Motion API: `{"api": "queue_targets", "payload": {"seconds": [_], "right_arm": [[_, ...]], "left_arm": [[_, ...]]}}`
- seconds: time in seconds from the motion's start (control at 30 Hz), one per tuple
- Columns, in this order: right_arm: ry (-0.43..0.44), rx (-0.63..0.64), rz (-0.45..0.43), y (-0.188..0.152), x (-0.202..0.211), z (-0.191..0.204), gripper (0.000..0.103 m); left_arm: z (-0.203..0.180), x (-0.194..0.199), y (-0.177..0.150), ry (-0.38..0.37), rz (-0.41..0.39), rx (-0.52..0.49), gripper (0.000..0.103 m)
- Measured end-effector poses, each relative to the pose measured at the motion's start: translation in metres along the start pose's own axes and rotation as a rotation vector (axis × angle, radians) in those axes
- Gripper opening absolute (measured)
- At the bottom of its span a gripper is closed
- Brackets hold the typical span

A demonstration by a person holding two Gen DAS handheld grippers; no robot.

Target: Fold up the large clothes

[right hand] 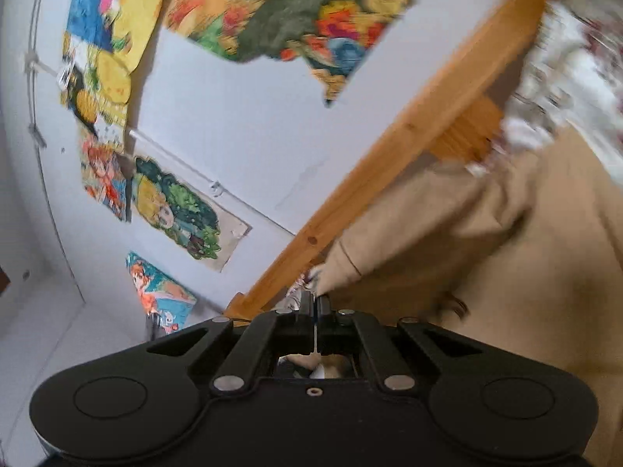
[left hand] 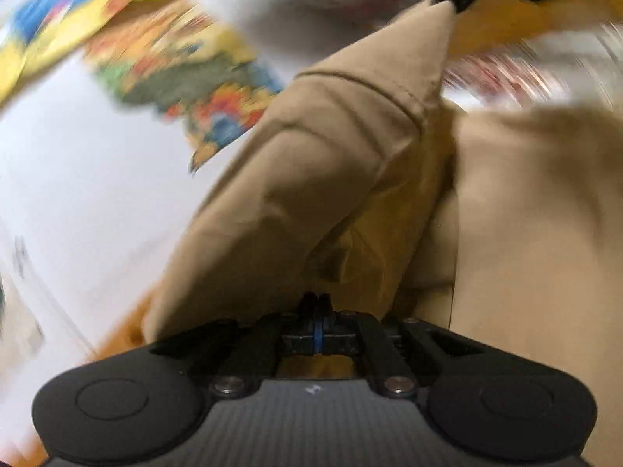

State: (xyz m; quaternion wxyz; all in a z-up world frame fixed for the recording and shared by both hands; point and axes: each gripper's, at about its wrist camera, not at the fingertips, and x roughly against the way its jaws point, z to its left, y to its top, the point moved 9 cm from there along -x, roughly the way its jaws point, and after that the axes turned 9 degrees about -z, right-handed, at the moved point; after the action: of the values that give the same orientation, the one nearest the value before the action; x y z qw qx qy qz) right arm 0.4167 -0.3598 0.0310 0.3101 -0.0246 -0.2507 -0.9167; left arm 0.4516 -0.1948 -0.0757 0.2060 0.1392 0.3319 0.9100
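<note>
Left tool (left hand: pixel 318 303) pinches the tan jacket (left hand: pixel 350 155) at its near edge; right tool (right hand: pixel 314 303) pinches a cuff corner at twelve o'clock. Soft, light, floppy cloth, best gripped along seams, draped towards two o'clock.

The space ahead is filled by tan cloth (left hand: pixel 350 163); a wooden beam (right hand: pixel 409 148) bounds it, bare wall (right hand: pixel 233 124) beyond.

Left hand-held gripper (left hand: pixel 318 300) and right hand-held gripper (right hand: pixel 315 303) both clamped tight, tilted.
</note>
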Motion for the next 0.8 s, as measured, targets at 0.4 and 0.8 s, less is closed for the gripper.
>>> {"api": "queue_targets", "payload": {"seconds": [0.4, 0.8], "right_arm": [[-0.086, -0.16, -0.023, -0.021, 0.007, -0.074, 0.047], [-0.265, -0.183, -0.06, -0.052, 0.026, -0.122, 0.011]], "left_arm": [[-0.027, 0.063, -0.062, -0.204, 0.153, -0.005, 0.003], [0.031, 0.106, -0.094, -0.186, 0.315, 0.963, 0.006]]}}
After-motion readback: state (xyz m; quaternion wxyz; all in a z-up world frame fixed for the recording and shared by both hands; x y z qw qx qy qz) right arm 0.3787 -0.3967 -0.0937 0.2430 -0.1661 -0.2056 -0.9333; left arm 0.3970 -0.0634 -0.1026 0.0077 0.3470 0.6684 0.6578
